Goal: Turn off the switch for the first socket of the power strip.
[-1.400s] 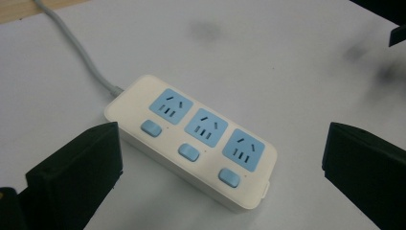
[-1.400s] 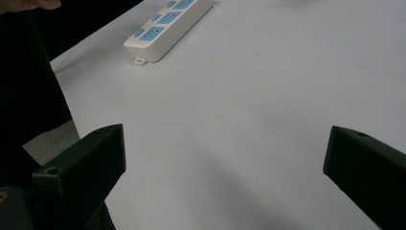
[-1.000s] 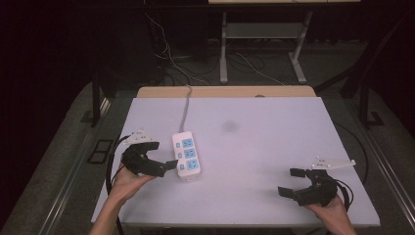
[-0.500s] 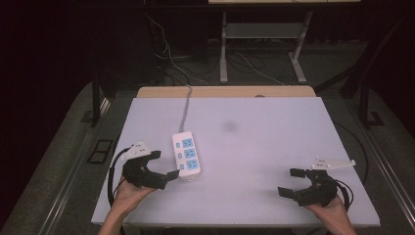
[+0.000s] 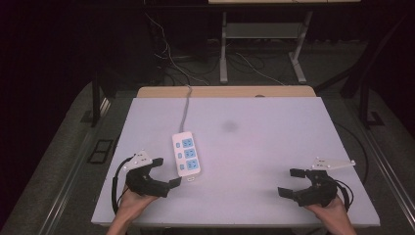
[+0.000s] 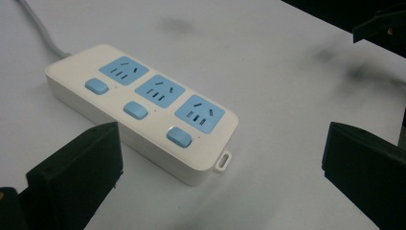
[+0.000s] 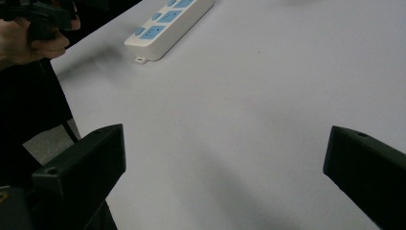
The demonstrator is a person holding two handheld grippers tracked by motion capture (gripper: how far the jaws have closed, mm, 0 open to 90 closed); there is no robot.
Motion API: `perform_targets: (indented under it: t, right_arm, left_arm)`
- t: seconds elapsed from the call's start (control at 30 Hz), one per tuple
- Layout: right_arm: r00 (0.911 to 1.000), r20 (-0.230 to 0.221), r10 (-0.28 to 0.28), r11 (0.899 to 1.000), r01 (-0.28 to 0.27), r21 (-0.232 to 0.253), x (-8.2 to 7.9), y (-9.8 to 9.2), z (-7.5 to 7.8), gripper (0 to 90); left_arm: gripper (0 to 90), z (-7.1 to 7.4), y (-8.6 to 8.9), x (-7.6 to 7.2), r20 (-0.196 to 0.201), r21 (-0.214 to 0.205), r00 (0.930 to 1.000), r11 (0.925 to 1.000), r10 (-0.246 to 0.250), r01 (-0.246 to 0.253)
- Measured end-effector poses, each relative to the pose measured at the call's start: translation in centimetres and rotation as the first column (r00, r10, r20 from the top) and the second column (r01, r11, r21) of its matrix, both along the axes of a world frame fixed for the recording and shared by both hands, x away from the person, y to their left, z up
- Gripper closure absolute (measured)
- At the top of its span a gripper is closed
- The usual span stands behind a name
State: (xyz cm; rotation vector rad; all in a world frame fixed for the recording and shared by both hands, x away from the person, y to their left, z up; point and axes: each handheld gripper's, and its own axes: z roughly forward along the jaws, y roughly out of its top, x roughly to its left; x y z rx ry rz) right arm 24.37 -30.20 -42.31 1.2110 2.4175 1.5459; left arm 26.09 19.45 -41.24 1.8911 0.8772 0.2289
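Observation:
A white power strip (image 5: pixel 186 154) with three blue sockets and three blue buttons lies flat on the left half of the white table (image 5: pixel 274 147). My left gripper (image 5: pixel 167 172) is open just left of and below the strip's near end, with empty jaws. In the left gripper view the strip (image 6: pixel 143 110) lies just ahead between the spread jaws of that gripper (image 6: pixel 222 163), untouched. My right gripper (image 5: pixel 287 182) is open near the front right of the table. Its jaws (image 7: pixel 225 143) frame bare tabletop, with the strip (image 7: pixel 167 24) far off.
The strip's grey cable (image 5: pixel 186 105) runs to the table's far edge and drops behind it. A faint dark smudge (image 5: pixel 229 126) marks the tabletop. Loose cables (image 5: pixel 254 68) and a metal stand (image 5: pixel 264 34) sit on the dark floor beyond.
My left gripper has drawn back toward the table's front edge, away from the strip's side. The right gripper and the strip have stayed put.

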Motion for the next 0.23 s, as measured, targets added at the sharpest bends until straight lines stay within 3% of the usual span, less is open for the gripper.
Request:
perform_targets:
  t: [0.23]
  right_arm:
    - [1.0000,-0.001,0.000,1.000,0.000,-0.003,0.03,0.03,-0.04,0.5]
  left_arm:
    - [0.0,-1.02,0.19,-0.08,-0.013,-0.008,0.9999,1.0000,0.003,-0.003]
